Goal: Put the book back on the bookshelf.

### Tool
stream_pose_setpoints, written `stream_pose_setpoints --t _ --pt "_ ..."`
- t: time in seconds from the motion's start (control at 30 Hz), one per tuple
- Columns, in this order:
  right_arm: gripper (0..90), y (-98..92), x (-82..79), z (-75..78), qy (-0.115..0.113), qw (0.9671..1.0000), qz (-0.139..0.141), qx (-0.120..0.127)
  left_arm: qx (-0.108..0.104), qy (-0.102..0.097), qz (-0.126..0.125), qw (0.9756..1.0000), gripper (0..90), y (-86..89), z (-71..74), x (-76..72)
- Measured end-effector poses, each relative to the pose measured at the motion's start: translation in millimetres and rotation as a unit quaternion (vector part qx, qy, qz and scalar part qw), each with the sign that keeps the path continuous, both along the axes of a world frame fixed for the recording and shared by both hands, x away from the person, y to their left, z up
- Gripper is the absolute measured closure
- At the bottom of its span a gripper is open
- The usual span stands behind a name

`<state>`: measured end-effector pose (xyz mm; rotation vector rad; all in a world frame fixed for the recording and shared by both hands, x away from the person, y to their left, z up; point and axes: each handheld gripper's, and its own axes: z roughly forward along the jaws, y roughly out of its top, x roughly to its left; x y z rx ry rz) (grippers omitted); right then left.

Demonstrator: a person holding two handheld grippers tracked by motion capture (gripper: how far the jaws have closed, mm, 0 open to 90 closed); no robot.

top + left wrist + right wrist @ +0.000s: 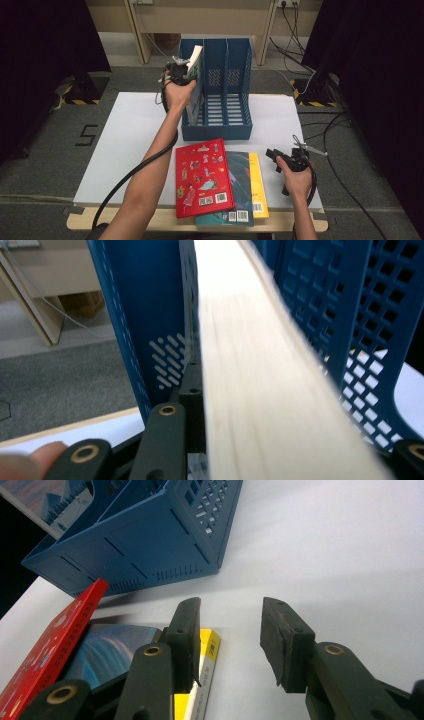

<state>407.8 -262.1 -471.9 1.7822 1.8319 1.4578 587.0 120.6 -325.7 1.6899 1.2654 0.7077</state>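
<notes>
My left gripper (184, 70) is shut on an upright book (195, 59), whose pale page edge (250, 380) runs up between the jaws. The book stands in the leftmost slot of the blue three-slot file rack (217, 132), with the rack's perforated walls (145, 330) on both sides of it. My right gripper (276, 159) hovers open low over the table at the front right, with nothing between its fingers (230, 625). Its left jaw lies just beside the yellow book (207, 675).
Three books lie stacked at the front of the white table (130, 140): a red one (204, 176) on top, a teal one (242, 185) and the yellow one (257, 185) underneath. The rack's middle and right slots hold nothing. Cables trail on the floor at right.
</notes>
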Motion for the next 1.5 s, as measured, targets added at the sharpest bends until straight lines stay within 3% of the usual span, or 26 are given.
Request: stream_pose_setpoints --t 0.2,0.33,0.4,0.53,0.57,0.6,0.67,0.77,0.97,1.0,1.17,1.3,1.5 --pt "60.6 0.6 0.8 -1.1 -0.001 1.0 0.001 -0.004 -0.003 0.007 -0.008 0.9999 72.8 0.2 2.0 0.8" --pt "60.7 0.6 0.6 -1.0 0.0 1.0 0.001 -0.003 -0.019 -0.003 -0.01 0.9998 73.2 2.3 -0.6 1.1" --pt "60.7 -0.9 0.6 -0.4 0.0 1.0 0.0 -0.002 -0.03 -0.022 -0.005 0.9993 73.3 5.9 -3.3 1.7" --pt "60.8 -1.2 1.5 -1.2 0.0 1.0 -0.001 0.0 -0.021 -0.057 0.013 0.9981 73.5 9.2 -4.4 -0.5" --pt "60.8 -1.2 1.5 -1.2 0.0 1.0 -0.001 0.0 -0.021 -0.057 0.013 0.9981 73.5 9.2 -4.4 -0.5" --pt "60.8 -1.3 1.7 -1.3 0.001 1.0 0.0 0.001 -0.028 -0.078 0.021 0.9964 73.5 11.0 -5.3 -2.0" --pt "60.8 -1.2 1.8 -1.4 0.001 1.0 0.0 0.001 -0.023 -0.099 0.028 0.9945 73.5 8.4 -5.5 -4.7" --pt "60.8 0.1 2.2 -1.8 0.001 1.0 0.001 0.001 -0.023 -0.115 0.042 0.9922 73.4 3.9 -8.2 -5.6" --pt "60.7 0.0 1.7 -1.6 -0.003 1.0 0.002 -0.002 -0.033 -0.113 0.07 0.9905 73.4 1.9 -21.1 -1.9" --pt "60.8 -0.7 1.7 -1.6 0.0 1.0 0.001 0.001 -0.033 -0.119 0.081 0.989 73.3 1.5 -24.4 -1.8" --pt "60.8 -2.8 1.5 -1.3 -0.002 1.0 -0.003 0.001 -0.036 -0.118 0.105 0.9867 73.0 5.1 -24.8 -1.4" --pt "60.8 -2.1 1.2 -1.0 0.0 1.0 -0.002 0.001 -0.035 -0.118 0.112 0.986 72.6 6.5 -25.1 -2.1" --pt "60.7 -0.8 0.9 -0.3 -0.003 1.0 0.001 -0.002 -0.034 -0.117 0.105 0.987 70.0 7.5 -24.1 -2.6"
